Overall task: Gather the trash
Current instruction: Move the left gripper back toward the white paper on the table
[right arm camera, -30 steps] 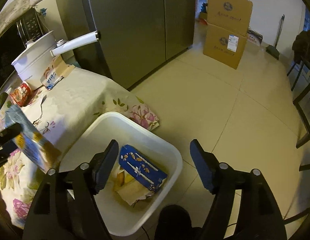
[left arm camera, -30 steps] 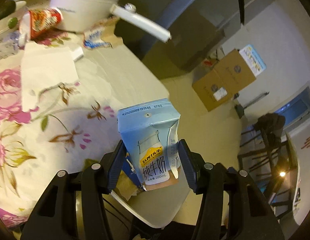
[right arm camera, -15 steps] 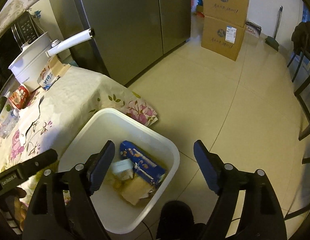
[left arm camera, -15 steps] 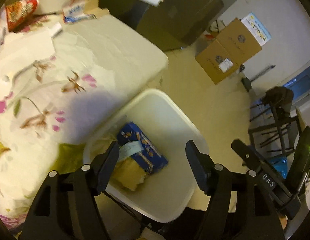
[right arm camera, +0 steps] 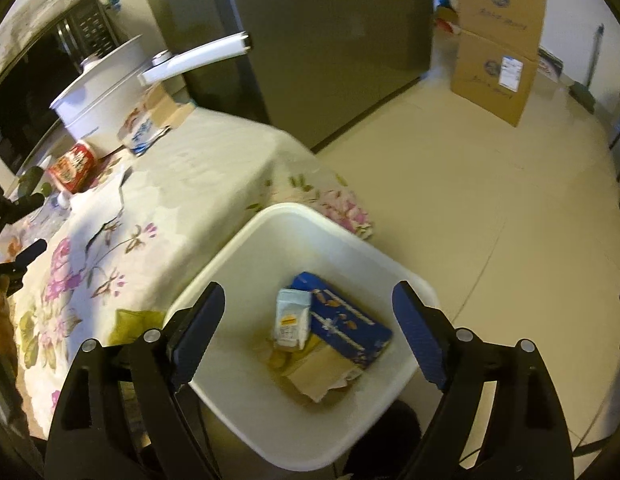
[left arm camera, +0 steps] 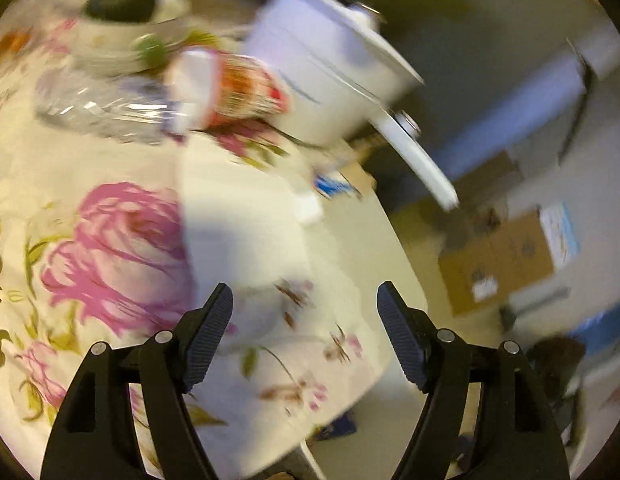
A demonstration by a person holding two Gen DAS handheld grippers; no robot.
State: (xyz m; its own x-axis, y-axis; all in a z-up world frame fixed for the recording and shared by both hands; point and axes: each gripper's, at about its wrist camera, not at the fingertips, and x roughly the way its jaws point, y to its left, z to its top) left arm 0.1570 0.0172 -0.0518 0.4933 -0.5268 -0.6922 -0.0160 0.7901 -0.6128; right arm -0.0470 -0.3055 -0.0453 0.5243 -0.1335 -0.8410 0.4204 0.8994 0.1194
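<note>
Along the left the bench (right arm camera: 214,168), under a flowered cloth (left arm camera: 110,248), holds the clutter at its far end: a clear plastic bottle (left arm camera: 98,108) lying on its side, a red-printed cup (right arm camera: 72,166) tipped over just beside it, and behind them a white pot (right arm camera: 106,96) whose long handle (right arm camera: 198,58) sticks out past the bench edge toward the grey fridge (right arm camera: 330,40). A torn carton (right arm camera: 150,120) lies near the pot, and a sheet of white paper (left arm camera: 242,216) lies flat on the cloth nearer me. The middle and near part of the bench is bare cloth, with room to move. The left tongs (left arm camera: 304,332) hang over that bare stretch, tilted down toward the cloth, jaws opening and nothing between them; the view from them is smeared, so small things on the bench are hard to tell. Where the bench corner ends, a white bin (right arm camera: 246,400) stands against it on the floor. The right tongs (right arm camera: 308,336) hover above the bin, pointing steeply down into it, jaws opening wide and empty. In the bin a small pale blue milk carton (right arm camera: 292,318) rests on a dark blue box (right arm camera: 346,324), with brown cardboard scraps (right arm camera: 322,372) beneath them. To the right the tiled floor (right arm camera: 490,220) is open as far as two stacked cardboard boxes (right arm camera: 498,44) by the far wall.
</note>
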